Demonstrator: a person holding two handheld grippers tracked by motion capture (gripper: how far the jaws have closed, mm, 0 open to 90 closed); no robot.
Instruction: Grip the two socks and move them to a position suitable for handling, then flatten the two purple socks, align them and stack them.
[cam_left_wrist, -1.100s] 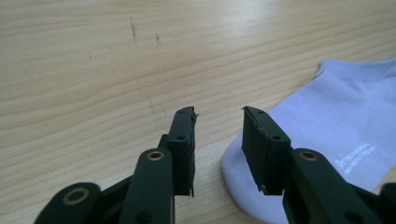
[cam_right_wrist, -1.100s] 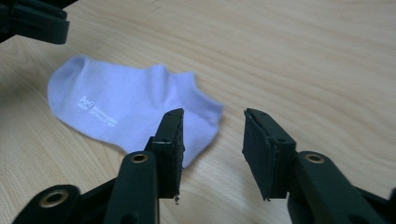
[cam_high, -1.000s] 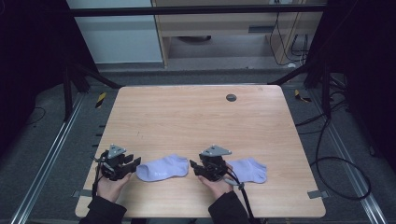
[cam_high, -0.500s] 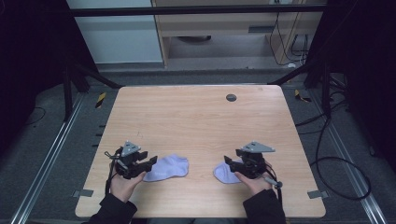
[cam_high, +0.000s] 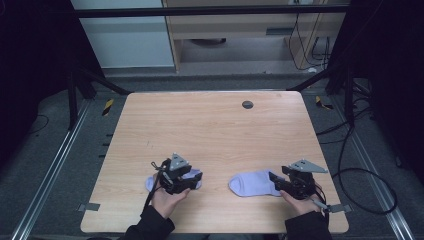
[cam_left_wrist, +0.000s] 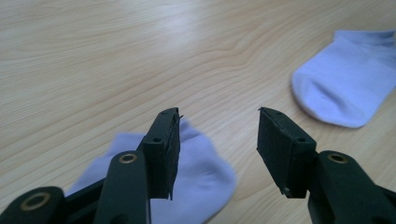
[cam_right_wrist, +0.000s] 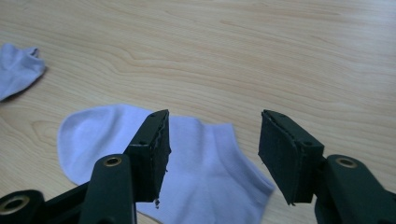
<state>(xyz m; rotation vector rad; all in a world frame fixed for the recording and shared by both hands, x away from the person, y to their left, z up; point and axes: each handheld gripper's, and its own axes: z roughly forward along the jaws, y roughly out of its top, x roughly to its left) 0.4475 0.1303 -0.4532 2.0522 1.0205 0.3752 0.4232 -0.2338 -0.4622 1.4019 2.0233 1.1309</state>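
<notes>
two soft lilac knit socks, left sock (cam_high: 172, 181) and right sock (cam_high: 252, 183), flat, lower frame, on pale woodgrain counter (cam_high: 215, 130); left gripper (cam_left_wrist: 217, 140) and right gripper (cam_right_wrist: 212, 144) jaws just opened wide, gripping nothing.

You worked on a tabletop (cam_high: 215, 130) of pale wood-grain laminate, smooth with a faint sheen. Near its front edge lay two lavender ankle socks, the left sock (cam_left_wrist: 196, 177) and the right sock (cam_right_wrist: 201, 163), both soft, matt knit cloth. Your left gripper (cam_left_wrist: 217, 140) and right gripper (cam_right_wrist: 212, 144) had matt black plastic jaws with brass-coloured rivets. A dull grey metal plate (cam_high: 304, 165) topped the right one.
</notes>
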